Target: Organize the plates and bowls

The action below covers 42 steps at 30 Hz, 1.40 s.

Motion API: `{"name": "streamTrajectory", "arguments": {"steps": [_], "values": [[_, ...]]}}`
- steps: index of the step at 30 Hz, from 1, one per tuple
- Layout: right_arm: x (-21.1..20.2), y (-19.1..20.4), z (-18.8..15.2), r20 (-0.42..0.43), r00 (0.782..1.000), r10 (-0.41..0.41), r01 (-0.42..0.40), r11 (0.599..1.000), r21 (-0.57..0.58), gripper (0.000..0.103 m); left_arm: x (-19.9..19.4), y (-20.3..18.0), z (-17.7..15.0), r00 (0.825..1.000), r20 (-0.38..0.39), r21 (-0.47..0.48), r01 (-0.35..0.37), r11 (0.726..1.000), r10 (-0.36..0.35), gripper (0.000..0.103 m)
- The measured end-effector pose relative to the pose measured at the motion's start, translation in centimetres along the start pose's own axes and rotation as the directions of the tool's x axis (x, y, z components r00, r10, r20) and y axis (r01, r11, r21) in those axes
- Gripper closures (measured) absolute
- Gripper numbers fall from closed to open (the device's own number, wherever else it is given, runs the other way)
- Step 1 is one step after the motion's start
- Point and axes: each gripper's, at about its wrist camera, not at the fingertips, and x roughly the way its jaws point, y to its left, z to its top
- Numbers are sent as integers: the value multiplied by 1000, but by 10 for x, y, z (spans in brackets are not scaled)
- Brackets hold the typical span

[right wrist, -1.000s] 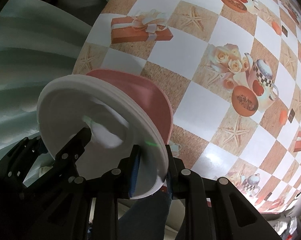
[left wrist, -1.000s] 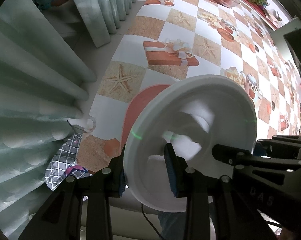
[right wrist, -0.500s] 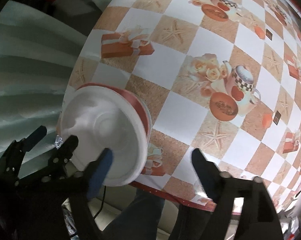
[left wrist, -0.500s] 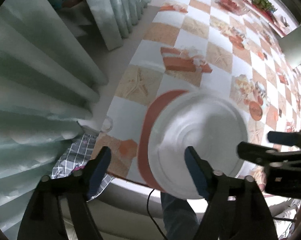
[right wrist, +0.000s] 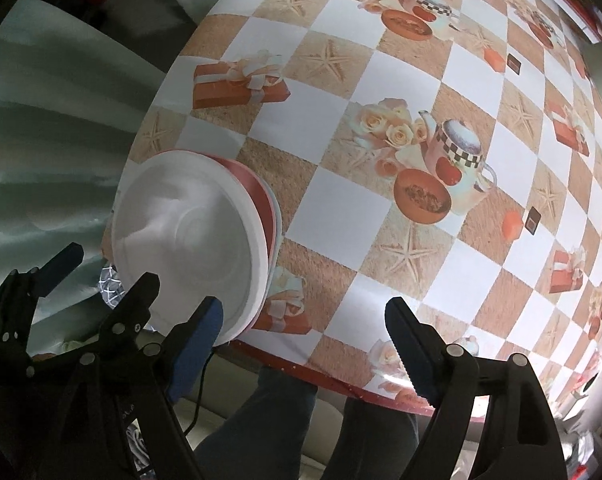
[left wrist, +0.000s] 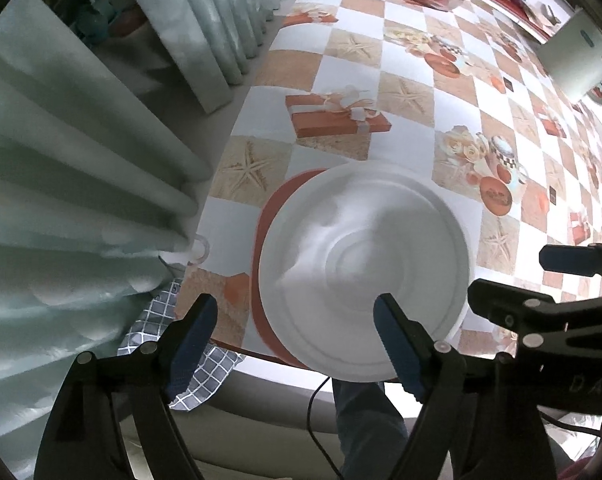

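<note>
Plates stacked at tabletop's near edge, by the curtain.
White plate (left wrist: 365, 268) on red plate (left wrist: 269, 216); left gripper (left wrist: 297, 336) and right gripper (right wrist: 305, 332) both jaws wide, empty, above tabletop (right wrist: 381, 80).

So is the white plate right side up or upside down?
Upside down: the white plate shows its raised foot ring on top, resting on the red plate.

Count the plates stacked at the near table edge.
2 clearly: a white plate on top, and a red plate beneath it, showing along the left side. The right wrist view hints at more thin rims between them, so others may be hidden.
</note>
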Motion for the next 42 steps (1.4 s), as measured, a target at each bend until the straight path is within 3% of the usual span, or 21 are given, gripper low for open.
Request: {"name": "streamTrajectory", "arguments": {"steps": [6, 8, 12, 20, 42], "values": [[-3, 5, -2, 32, 998, -50, 51, 999, -10, 19, -2, -4, 1, 1000, 4, 9, -2, 1000, 2, 20], [-4, 5, -1, 37, 997, -67, 67, 998, -8, 0, -3, -5, 1, 1000, 5, 15, -5, 1000, 5, 20], [-9, 6, 1, 55, 990, -130, 131, 991, -25, 0, -6, -6, 1, 1000, 9, 18, -7, 1000, 7, 20], [-12, 8, -3, 48, 996, -73, 74, 997, -22, 0, -9, -8, 1, 1000, 6, 34, -20, 999, 20, 20], [-23, 3, -3, 68, 996, -59, 59, 998, -6, 0, -18, -14, 3, 999, 23, 61, -41, 997, 39, 20]]}}
